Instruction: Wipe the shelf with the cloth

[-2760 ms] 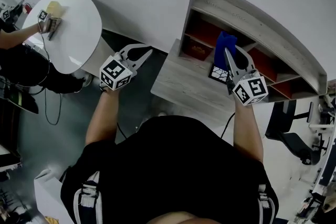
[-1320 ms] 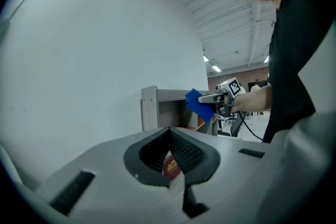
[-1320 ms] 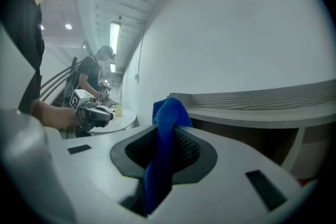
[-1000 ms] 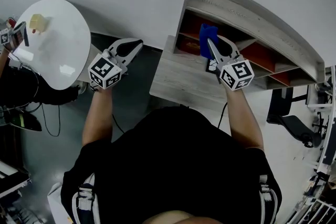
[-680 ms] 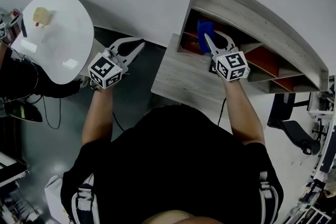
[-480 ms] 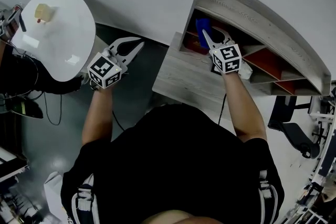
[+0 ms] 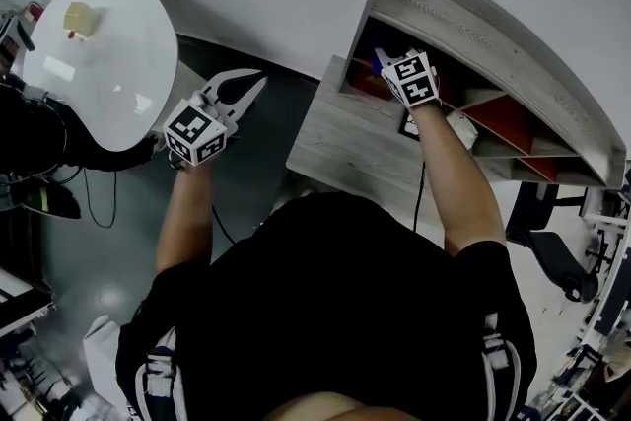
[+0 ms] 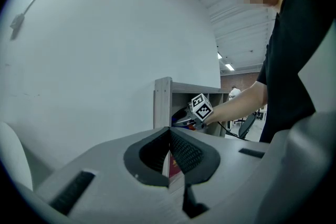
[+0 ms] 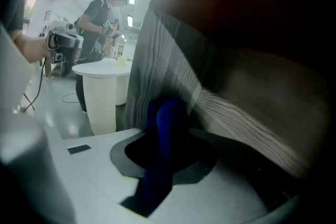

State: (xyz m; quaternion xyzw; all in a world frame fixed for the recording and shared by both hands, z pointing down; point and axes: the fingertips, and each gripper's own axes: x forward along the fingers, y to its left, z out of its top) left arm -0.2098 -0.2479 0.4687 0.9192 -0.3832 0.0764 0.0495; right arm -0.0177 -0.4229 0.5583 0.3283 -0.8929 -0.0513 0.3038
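A blue cloth (image 9: 161, 149) stands pinched between the jaws of my right gripper (image 9: 167, 122), which is shut on it. In the head view that gripper (image 7: 390, 66) reaches into the left compartment of the grey wooden shelf (image 7: 473, 10), and only a sliver of the cloth (image 7: 379, 55) shows. The cloth's top lies close to the shelf's grey side wall (image 9: 157, 60); whether they touch I cannot tell. My left gripper (image 7: 256, 80) hangs shut and empty over the floor, left of the desk top (image 7: 340, 148). From the left gripper (image 8: 169, 132) view, the shelf (image 8: 162, 102) is ahead.
Red boxes (image 7: 505, 118) sit in the shelf's compartments. A patterned card (image 7: 408, 124) and a white object (image 7: 460, 129) lie on the desk. A round white table (image 7: 104, 64) with a yellow item (image 7: 77, 18) stands left. An office chair (image 7: 552, 246) is at the right.
My right gripper has carried the blue cloth forward and left, from above the desk into the shelf's left compartment. The left gripper has hardly moved.
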